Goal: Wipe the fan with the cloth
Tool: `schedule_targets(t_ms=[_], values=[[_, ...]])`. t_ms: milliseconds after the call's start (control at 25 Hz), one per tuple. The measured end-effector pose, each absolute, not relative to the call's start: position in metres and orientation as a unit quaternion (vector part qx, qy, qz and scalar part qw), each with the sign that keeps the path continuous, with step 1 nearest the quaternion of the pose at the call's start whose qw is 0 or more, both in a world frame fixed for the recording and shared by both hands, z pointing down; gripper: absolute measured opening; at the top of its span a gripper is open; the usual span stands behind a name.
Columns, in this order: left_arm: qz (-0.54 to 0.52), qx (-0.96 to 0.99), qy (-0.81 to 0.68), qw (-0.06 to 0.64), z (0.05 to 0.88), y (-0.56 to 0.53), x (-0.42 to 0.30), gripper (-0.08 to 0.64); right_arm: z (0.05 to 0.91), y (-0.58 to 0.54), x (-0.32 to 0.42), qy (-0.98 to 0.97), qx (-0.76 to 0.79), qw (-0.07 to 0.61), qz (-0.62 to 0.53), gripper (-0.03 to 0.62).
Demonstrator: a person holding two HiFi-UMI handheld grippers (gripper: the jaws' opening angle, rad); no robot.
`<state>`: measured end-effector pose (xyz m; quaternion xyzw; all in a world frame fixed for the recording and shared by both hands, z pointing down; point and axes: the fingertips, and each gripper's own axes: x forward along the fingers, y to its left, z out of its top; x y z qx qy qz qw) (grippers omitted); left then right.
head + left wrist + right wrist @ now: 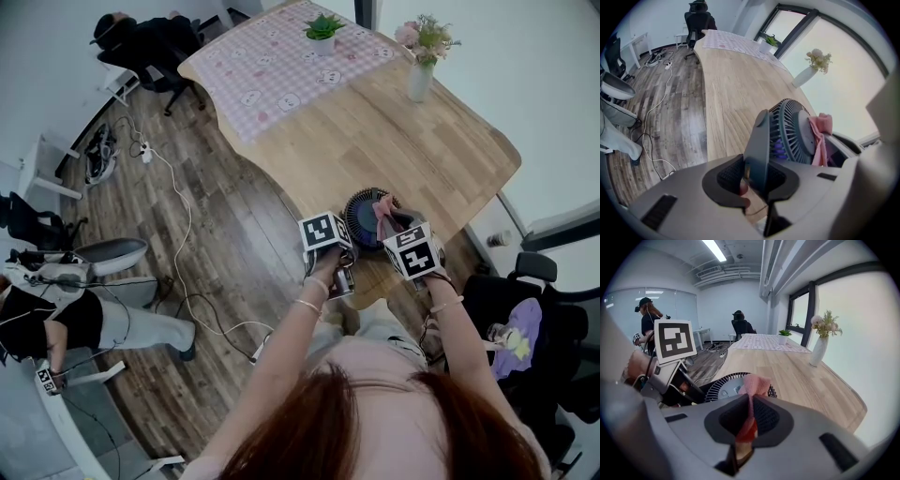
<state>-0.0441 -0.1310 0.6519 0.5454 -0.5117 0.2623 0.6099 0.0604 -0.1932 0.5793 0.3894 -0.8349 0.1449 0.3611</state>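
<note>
- The left gripper [757, 182], at the lower centre of its own view, is clenched on the fan [790, 133]. Its ribbed black pads press either side of the fan's flat, smooth grey-blue stand arm [760, 140], so the jaws stand only as far apart as that arm is thick.
- The right gripper [749, 420] is clamped on the cloth [756, 384]. A thin pink fold is pinched between its dark textured pads, and the soft bunched end sticks out past the tips.
- The bunched end lies on the fan's grille. In the left gripper view it hangs at the right side of the round hub.
- The fan is round and dark, with fine radial slats. In the head view it sits at lower centre-right, between the two grippers, at the near edge of the table [441, 150].
- The table is pale wood with visible grain and a curved edge.
- At its far end, in the upper centre, lie a pink checked cover [272, 66], a small potted plant [323, 30] and a white vase [419, 82] of flowers.
</note>
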Motion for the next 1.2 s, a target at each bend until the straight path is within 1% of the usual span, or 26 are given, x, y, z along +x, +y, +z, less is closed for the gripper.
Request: schedule_targets(t_ms=[1200], values=[[0.285,0.562,-0.49,0.602,0.653,-0.13,-0.043,0.081,0.582,-0.172,0.023,-0.844,0.344,0.386,0.141,0.026]])
